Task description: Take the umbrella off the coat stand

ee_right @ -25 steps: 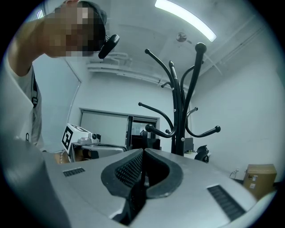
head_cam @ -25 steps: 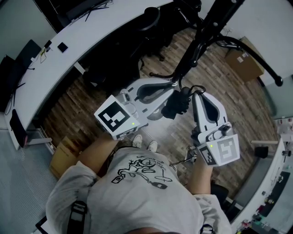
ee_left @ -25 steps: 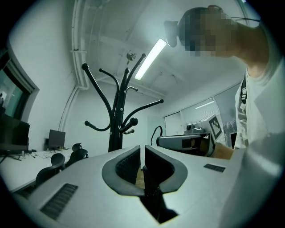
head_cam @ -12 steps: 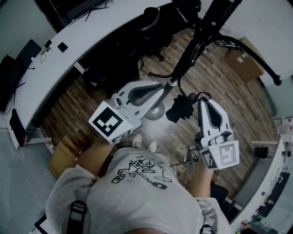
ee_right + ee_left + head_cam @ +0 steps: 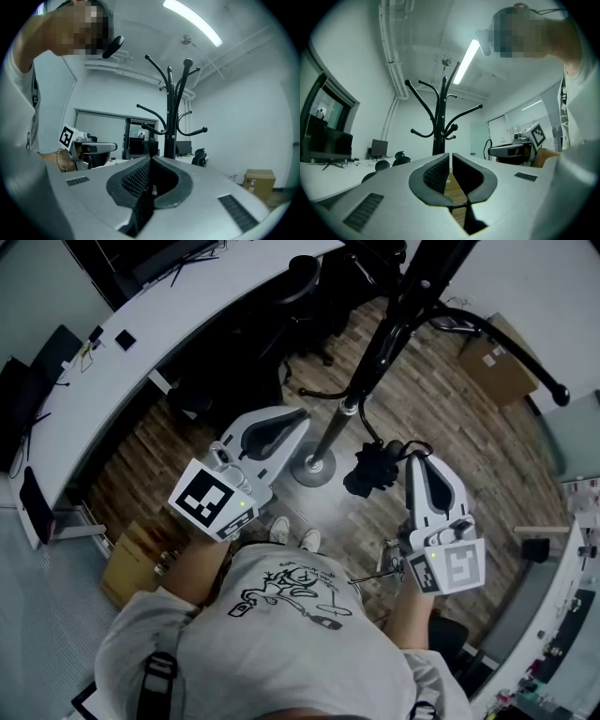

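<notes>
The black coat stand (image 5: 377,341) rises from its round base (image 5: 314,468) on the wood floor, and it also stands ahead in the left gripper view (image 5: 439,126) and the right gripper view (image 5: 171,117). A small folded black umbrella (image 5: 373,470) hangs just right of the pole, off the hooks. My right gripper (image 5: 412,457) is shut on its top end, and a dark strip of it (image 5: 142,206) shows between the shut jaws (image 5: 151,159). My left gripper (image 5: 296,414) is left of the pole, shut with nothing in it (image 5: 450,153).
A long curved white desk (image 5: 187,306) with black office chairs (image 5: 305,282) runs behind the stand. One cardboard box (image 5: 500,371) sits at the far right and another (image 5: 131,559) at the left. The stand's curved hooks (image 5: 525,357) reach out to the right.
The left gripper has drawn back to the left, away from the umbrella and the pole. The right gripper has carried the umbrella a little right and toward me, off the stand.
</notes>
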Motion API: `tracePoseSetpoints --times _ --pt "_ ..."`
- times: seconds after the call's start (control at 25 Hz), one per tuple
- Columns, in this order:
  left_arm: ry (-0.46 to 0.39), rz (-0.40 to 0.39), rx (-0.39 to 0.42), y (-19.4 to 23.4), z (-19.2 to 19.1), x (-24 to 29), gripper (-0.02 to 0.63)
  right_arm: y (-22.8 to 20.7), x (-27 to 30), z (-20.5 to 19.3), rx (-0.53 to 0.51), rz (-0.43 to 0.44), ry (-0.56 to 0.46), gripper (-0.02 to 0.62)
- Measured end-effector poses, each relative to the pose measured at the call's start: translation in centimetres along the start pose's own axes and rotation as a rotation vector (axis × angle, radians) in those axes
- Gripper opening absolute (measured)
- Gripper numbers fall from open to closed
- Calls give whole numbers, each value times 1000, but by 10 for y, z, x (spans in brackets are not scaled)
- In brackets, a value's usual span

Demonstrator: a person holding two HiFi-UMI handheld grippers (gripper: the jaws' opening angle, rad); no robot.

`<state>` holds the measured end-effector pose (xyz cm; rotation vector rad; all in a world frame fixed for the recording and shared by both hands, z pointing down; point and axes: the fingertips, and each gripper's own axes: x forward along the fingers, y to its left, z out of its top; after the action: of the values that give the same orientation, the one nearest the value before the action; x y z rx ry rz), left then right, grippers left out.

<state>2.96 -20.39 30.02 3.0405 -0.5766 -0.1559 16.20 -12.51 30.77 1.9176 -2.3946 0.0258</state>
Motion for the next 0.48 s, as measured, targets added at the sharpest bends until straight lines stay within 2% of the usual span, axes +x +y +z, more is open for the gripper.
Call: tracePoseSetpoints --times 0.48 --pt "-4 22 -3 -13 1 -10 26 -6 -21 -8 17 -23 8 14"
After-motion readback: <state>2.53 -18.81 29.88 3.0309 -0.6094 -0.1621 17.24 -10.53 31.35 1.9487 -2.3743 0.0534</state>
